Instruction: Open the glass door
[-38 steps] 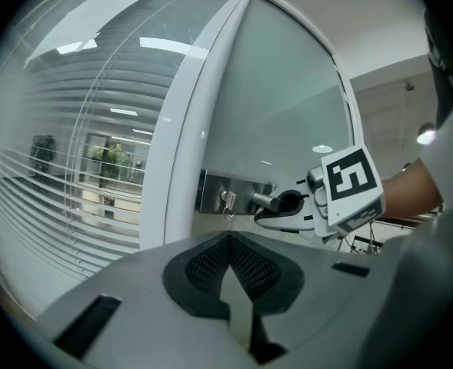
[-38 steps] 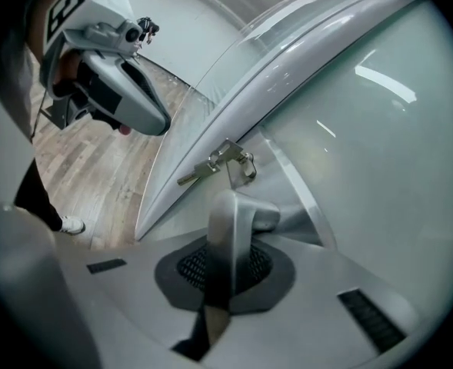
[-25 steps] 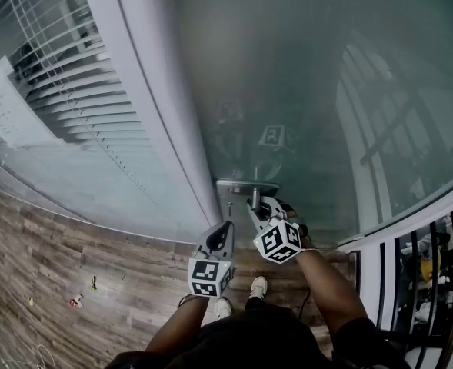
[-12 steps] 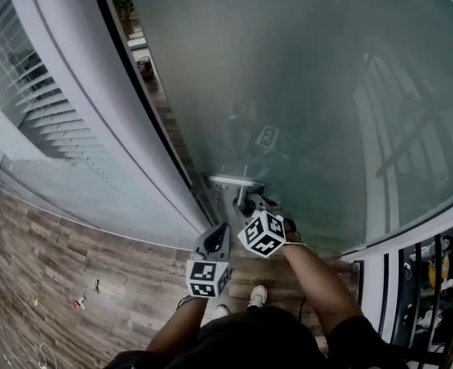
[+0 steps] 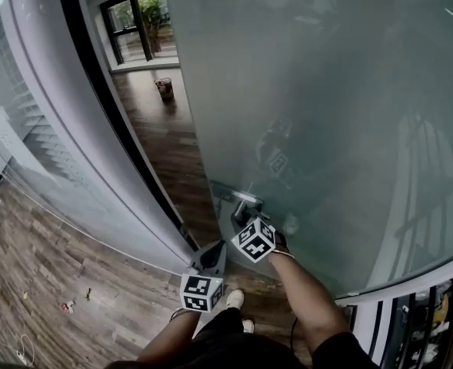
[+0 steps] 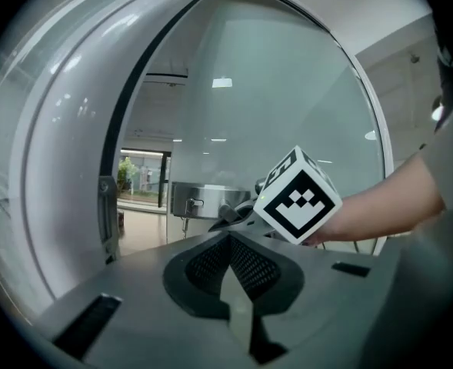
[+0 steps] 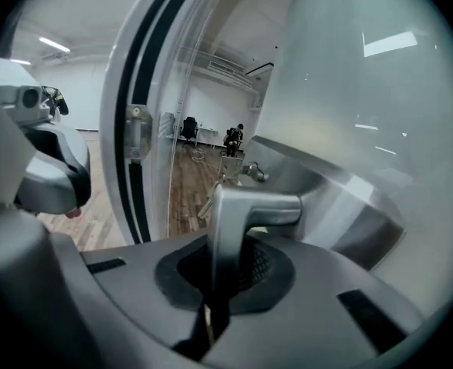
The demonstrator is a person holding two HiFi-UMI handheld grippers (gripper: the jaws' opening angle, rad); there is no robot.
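We have handle (image 5: pixel 246 199) at left edge of glass door (image 5: pixel 326 114), right gripper (image 5: pixel 247 212) on it, left gripper (image 5: pixel 217 248) just left, door frame (image 5: pixel 95 121) further left.

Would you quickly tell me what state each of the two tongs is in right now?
Left tongs: closed, holding nothing.
Right tongs: closed on the door handle.

The right tongs (image 7: pixel 224 266) clamp the metal handle (image 7: pixel 248 207) of the glass door (image 7: pixel 364 98), beside the door frame (image 7: pixel 128 75).
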